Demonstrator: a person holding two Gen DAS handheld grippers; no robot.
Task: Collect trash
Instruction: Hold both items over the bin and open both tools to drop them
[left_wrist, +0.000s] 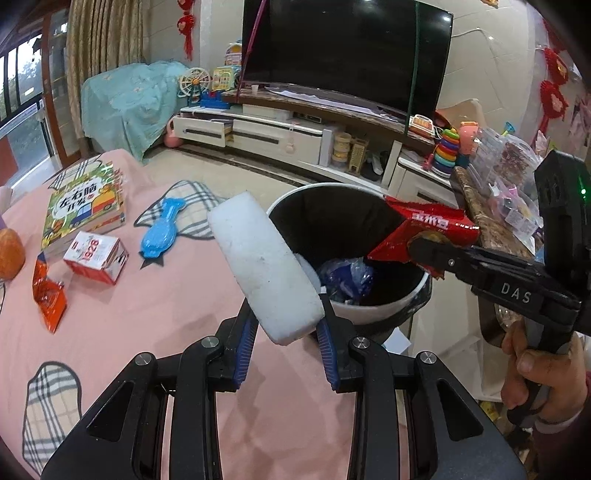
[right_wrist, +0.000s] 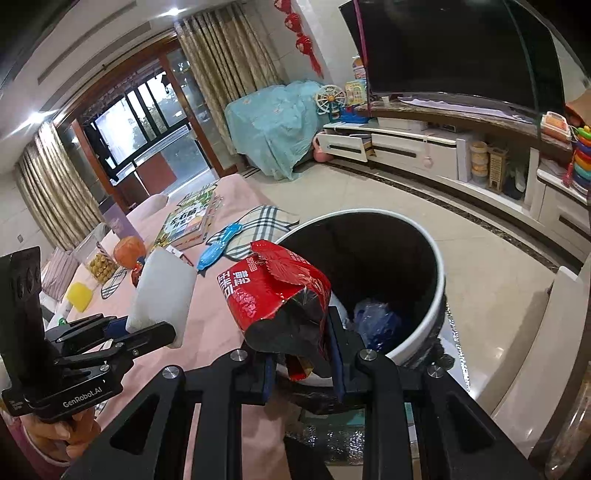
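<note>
Red foil snack bag (right_wrist: 275, 291), printed with white Chinese characters, was clamped in my right gripper (right_wrist: 301, 354) above the rim of the white bin (right_wrist: 439, 273). My left gripper (left_wrist: 286, 328) pinched a white foam block (left_wrist: 264, 266) just beside that bin. "DAS" showed on the right gripper's finger and "GenRobot.AI" on the left one's body. On the pink tablecloth (left_wrist: 147, 332) lay a carton marked "1928" (left_wrist: 96, 255), a children's book (left_wrist: 83, 210) titled in Chinese, an orange wrapper (left_wrist: 48, 291) and a blue plastic toy (left_wrist: 162, 229). Behind stood a dark television (left_wrist: 347, 51) on a white cabinet (left_wrist: 273, 136).
</note>
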